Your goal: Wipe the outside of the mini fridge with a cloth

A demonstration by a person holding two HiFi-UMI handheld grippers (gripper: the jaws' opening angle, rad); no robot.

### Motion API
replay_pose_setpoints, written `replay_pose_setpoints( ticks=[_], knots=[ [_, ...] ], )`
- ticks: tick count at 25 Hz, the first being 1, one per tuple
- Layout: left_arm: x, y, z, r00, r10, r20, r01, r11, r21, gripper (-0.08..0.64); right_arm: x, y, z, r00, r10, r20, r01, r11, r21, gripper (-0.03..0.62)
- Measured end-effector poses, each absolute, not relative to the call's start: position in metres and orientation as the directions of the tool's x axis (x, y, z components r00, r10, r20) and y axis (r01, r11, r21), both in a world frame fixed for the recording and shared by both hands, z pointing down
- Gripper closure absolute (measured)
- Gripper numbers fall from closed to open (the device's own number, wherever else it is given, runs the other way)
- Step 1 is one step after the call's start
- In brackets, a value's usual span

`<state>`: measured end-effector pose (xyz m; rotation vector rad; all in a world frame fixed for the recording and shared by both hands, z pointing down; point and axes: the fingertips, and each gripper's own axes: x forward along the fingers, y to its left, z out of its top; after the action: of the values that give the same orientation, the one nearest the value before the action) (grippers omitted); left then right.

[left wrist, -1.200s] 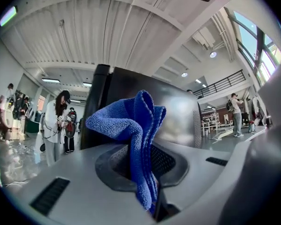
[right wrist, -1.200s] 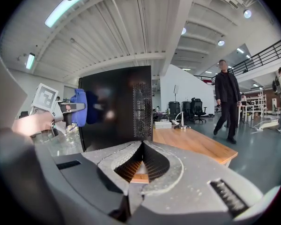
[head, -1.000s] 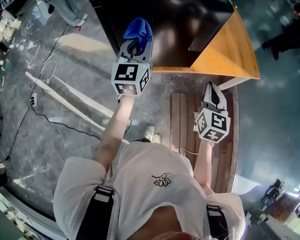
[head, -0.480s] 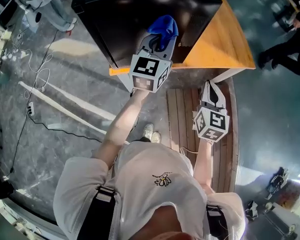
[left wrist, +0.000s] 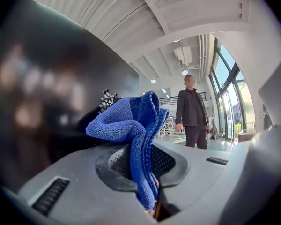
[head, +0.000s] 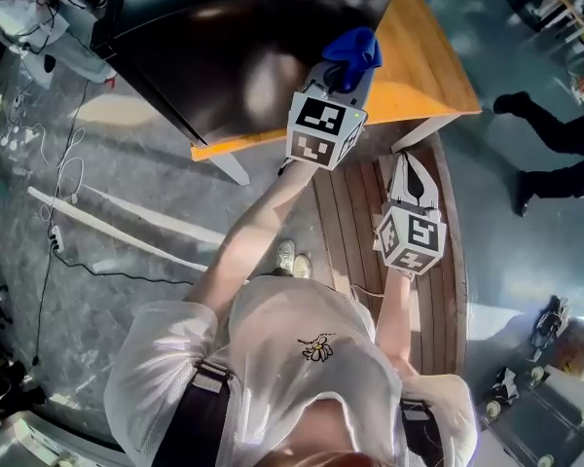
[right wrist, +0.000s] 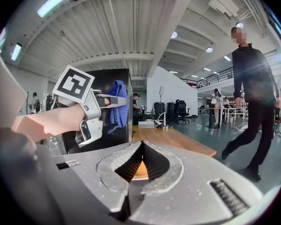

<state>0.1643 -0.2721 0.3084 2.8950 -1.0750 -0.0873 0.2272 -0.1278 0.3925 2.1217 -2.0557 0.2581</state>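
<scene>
Your right forearm is bent and kept low and close to your body. It carries the right gripper (head: pixel 410 168) above a slatted wooden platform (head: pixel 355 232), tips pointing away from you. In the right gripper view its jaws (right wrist: pixel 141 165) are closed tip to tip with nothing between them; only a small notch of wood shows behind the pads.

Your left arm is stretched forward and up across your front, nearly straight. The left gripper (head: pixel 346 71) sits at the near edge of the table (head: pixel 428 66). Its jaws (left wrist: pixel 147 182) are clamped on a blue cloth (left wrist: pixel 131 121). The lower folds are pinched between the pads, and the rest stands up in a loose bunch above them.

From the head view the cloth (head: pixel 355 49) lies at the right-hand side of the mini fridge (head: pixel 243 56), a glossy black box on the wooden table. The right gripper view shows the left gripper (right wrist: pixel 91 111) level, with the cloth (right wrist: pixel 116 107) up against the fridge's dark face (right wrist: pixel 117 76), near its right edge. Contact appears likely, but the left gripper view is blurred on the fridge (left wrist: pixel 47 93), so you cannot confirm the cloth is pressed flat on it.

Beyond the table (right wrist: pixel 178 139), a person in dark clothing (right wrist: pixel 255 88) stands on the grey floor to your right. The same person (left wrist: pixel 192 111) shows in the left gripper view. A cable (head: pixel 68 251) trails over the floor on your left.
</scene>
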Motion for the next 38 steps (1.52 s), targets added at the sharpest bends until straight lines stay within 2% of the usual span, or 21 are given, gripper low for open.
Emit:
replay_pose_setpoints(
  ticks=[10,17,21,25,31,38],
  knots=[
    [0.203,-0.269,0.302,0.795,-0.606,-0.040,-0.603,-0.795,0.063,0.505,0.242,-0.128,0.388,0.056,-0.969,0.242,-0.998,-0.057,0.004,0.583],
    [0.168,-0.234,0.293,0.785,-0.611,-0.105,-0.606,-0.792,0.080,0.505,0.231,-0.135,0.389,0.012,-0.970,0.242,-1.000,-0.012,-0.001,0.583],
    [0.121,-0.206,0.288,0.750,-0.643,-0.154,-0.642,-0.764,0.063,0.505,0.214,-0.137,0.390,-0.034,-0.969,0.244,-0.999,0.034,-0.007,0.583],
    [0.047,-0.198,0.296,0.640,-0.743,-0.197,-0.751,-0.659,0.047,0.505,0.194,-0.140,0.393,-0.088,-0.966,0.244,-0.996,0.087,-0.016,0.583],
    [-0.078,-0.214,0.329,0.418,-0.896,-0.150,-0.905,-0.425,0.018,0.505,0.163,-0.148,0.399,-0.160,-0.956,0.246,-0.987,0.161,-0.018,0.583],
    [-0.172,-0.231,0.357,0.238,-0.965,-0.113,-0.971,-0.234,-0.046,0.505,0.145,-0.153,0.400,-0.199,-0.949,0.246,-0.979,0.203,-0.008,0.583]
  ],
)
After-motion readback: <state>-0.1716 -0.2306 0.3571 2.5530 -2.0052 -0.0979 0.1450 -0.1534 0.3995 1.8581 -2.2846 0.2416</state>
